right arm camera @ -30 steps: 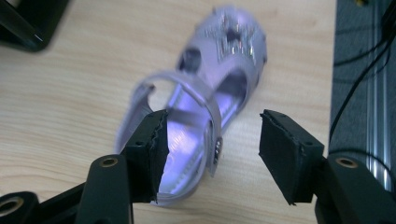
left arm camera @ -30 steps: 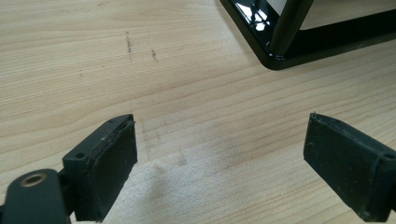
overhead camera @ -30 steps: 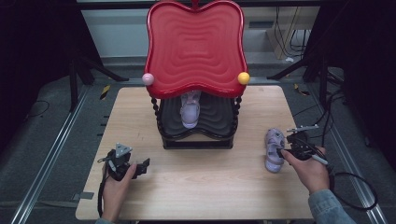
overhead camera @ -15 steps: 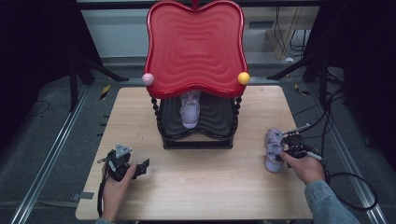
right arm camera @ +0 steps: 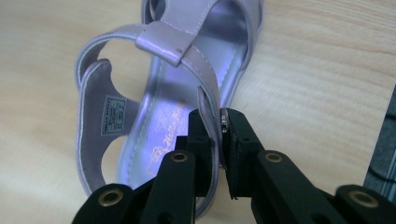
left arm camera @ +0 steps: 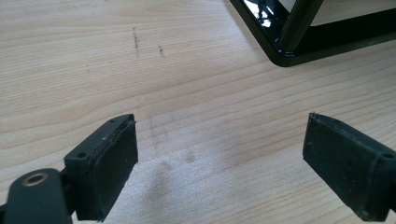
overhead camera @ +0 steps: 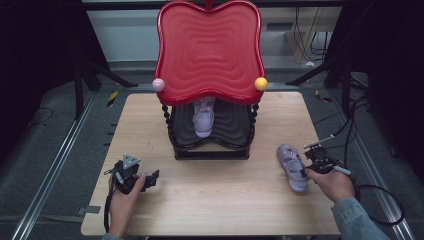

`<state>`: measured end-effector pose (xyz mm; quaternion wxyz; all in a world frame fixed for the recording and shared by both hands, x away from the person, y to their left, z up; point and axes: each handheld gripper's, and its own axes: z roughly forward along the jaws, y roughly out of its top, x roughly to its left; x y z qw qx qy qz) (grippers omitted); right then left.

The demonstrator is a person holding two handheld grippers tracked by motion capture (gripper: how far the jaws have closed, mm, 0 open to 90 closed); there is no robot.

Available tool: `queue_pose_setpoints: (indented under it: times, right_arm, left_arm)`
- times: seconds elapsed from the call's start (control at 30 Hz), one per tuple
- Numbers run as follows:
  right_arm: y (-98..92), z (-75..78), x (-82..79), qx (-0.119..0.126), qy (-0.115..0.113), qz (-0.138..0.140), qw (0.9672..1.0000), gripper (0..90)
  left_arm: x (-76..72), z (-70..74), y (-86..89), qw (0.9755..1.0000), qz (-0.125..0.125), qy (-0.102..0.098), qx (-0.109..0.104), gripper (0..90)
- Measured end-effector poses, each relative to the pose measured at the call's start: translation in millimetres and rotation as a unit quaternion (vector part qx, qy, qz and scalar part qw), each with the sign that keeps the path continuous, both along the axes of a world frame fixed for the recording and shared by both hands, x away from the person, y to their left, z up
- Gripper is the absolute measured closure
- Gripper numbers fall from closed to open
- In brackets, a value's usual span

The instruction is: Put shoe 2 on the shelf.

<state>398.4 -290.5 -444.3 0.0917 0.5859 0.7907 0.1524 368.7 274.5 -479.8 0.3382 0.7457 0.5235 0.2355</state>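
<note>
Right hand-held gripper [right arm camera: 219, 140] clamped on lilac sandal [right arm camera: 163, 116] strap at frame right, left hand-held gripper [left arm camera: 219, 158] wide over worktop [left arm camera: 187, 93].

High view above table [overhead camera: 210, 210] facing forward-down, gripper views close, sharing its tabletop

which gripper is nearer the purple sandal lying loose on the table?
Right. The right gripper is shut on the side wall of the sandal near the table's right edge. The left gripper sits open over bare wood at the front left, well apart from it.
</note>
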Motion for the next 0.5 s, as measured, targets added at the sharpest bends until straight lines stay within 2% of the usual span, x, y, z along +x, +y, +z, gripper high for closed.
queue_pose_setpoints:
  times: [0.17, 0.23, 0.3, 0.37, 0.43, 0.47, 0.5]
  right_arm:
    - [18.0, 15.1, -31.8, 0.003, -0.013, 0.059, 0.9982, 82.6]
    - [31.5, 19.4, -41.7, 0.013, -0.019, 0.089, 0.9958, 82.6]
    - [51.0, 22.4, -47.0, 0.023, -0.023, 0.127, 0.9914, 82.6]
    - [68.7, 23.3, -46.5, 0.031, -0.023, 0.147, 0.9884, 82.6]
    - [92.3, 21.0, -40.8, 0.033, -0.032, 0.193, 0.9800, 82.5]
    - [97.8, 20.2, -39.1, 0.034, -0.031, 0.202, 0.9783, 82.5]
    - [111.4, 17.6, -34.3, 0.032, -0.029, 0.223, 0.9739, 82.5]
  left_arm:
    - [0.1, -0.2, -0.1, 1.0000, 0.002, -0.001, 0.004, 9.6]
    - [0.1, -0.2, -0.3, 1.0000, 0.003, -0.002, 0.004, 9.5]
    - [0.5, -0.7, -0.6, 1.0000, 0.002, -0.001, 0.006, 9.5]
    - [0.5, -1.5, -0.7, 1.0000, 0.001, 0.000, 0.007, 9.5]
    - [0.1, -1.9, 0.0, 1.0000, 0.004, -0.002, 0.007, 9.6]
    - [-0.4, -1.9, 0.8, 0.9999, 0.007, -0.004, 0.006, 9.6]
    - [-0.6, -1.8, 1.5, 0.9999, 0.007, -0.004, 0.005, 9.6]
